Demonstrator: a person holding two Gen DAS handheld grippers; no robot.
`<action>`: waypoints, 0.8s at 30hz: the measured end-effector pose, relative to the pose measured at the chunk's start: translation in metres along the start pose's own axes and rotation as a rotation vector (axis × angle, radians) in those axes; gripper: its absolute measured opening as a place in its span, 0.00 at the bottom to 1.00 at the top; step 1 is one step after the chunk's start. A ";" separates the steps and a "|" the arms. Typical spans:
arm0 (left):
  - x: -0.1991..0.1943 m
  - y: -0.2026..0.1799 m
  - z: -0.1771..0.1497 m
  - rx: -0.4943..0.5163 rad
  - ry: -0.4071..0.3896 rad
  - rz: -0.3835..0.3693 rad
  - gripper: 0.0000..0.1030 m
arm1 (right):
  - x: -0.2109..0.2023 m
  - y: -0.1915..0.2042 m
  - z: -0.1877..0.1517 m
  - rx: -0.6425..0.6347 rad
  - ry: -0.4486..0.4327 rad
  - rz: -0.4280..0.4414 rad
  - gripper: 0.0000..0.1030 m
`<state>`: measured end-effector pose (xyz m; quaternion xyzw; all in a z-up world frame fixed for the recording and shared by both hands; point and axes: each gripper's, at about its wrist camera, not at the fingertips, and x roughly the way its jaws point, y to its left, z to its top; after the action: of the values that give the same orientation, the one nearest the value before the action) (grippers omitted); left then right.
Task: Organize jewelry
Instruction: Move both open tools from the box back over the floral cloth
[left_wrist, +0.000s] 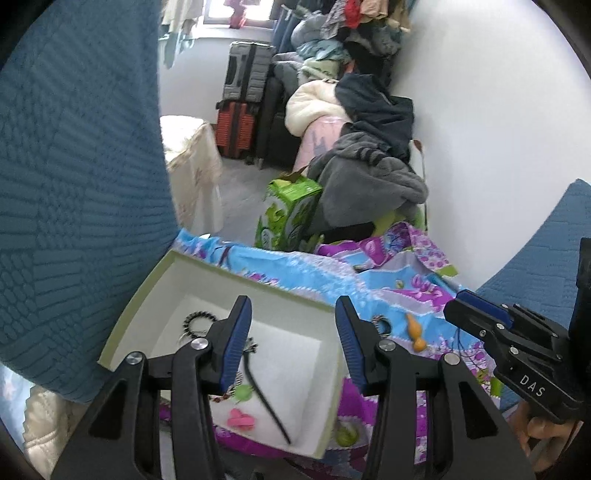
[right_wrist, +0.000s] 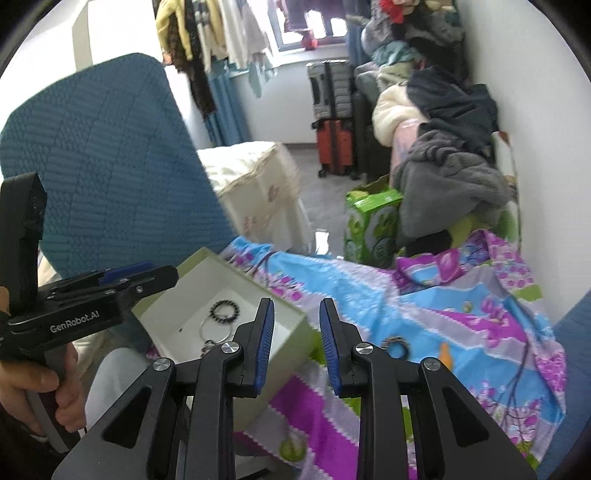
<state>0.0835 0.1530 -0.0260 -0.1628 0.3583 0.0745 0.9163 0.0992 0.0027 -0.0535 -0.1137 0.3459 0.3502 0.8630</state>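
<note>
Both grippers hang empty over the bedspread, fingers spread: the left gripper above the open box already holding a beaded bracelet, the right gripper beside it, nearing what looks like a ring.

An open green-rimmed white box holds a black beaded bracelet; a ring lies outside.
</note>
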 end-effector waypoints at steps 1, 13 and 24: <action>0.000 -0.005 0.001 0.005 -0.004 -0.007 0.47 | -0.004 -0.005 0.000 0.006 -0.008 -0.008 0.23; 0.030 -0.075 -0.001 0.079 0.022 -0.121 0.47 | -0.035 -0.069 -0.017 0.090 -0.057 -0.112 0.23; 0.087 -0.117 -0.028 0.119 0.109 -0.195 0.47 | -0.025 -0.132 -0.061 0.166 -0.028 -0.226 0.23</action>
<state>0.1585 0.0352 -0.0759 -0.1460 0.3939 -0.0455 0.9063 0.1448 -0.1335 -0.0877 -0.0753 0.3464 0.2228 0.9081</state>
